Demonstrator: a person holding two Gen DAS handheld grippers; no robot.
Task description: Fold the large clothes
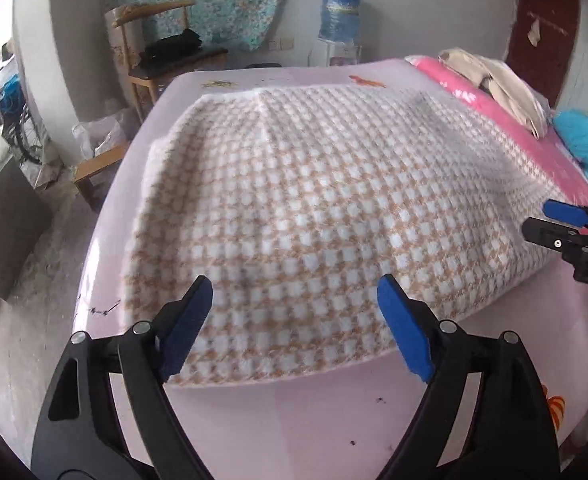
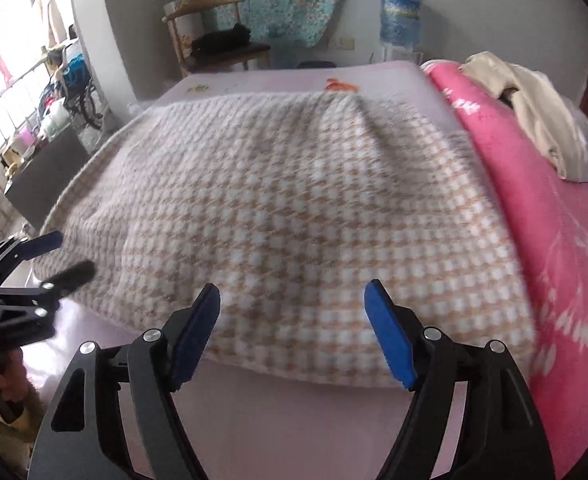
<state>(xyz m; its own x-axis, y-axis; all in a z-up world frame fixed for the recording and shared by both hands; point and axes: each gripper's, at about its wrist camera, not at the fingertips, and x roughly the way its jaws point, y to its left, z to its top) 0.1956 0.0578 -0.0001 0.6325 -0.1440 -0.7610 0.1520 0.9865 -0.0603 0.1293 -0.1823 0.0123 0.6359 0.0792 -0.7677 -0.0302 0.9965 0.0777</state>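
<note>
The checked cloth [image 1: 294, 208] fills mid-frame, flat on the bed [image 1: 294, 420], and we hold our left gripper [image 1: 294, 320] and right gripper [image 2: 292, 320] wide and empty over its near edge, likely between folds, needing fresh grips.

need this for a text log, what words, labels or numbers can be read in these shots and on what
"DA": white letters on the body of the right gripper, cut off by the picture edge.
Water jug label: too blurred to read.
Nothing else legible.
</note>
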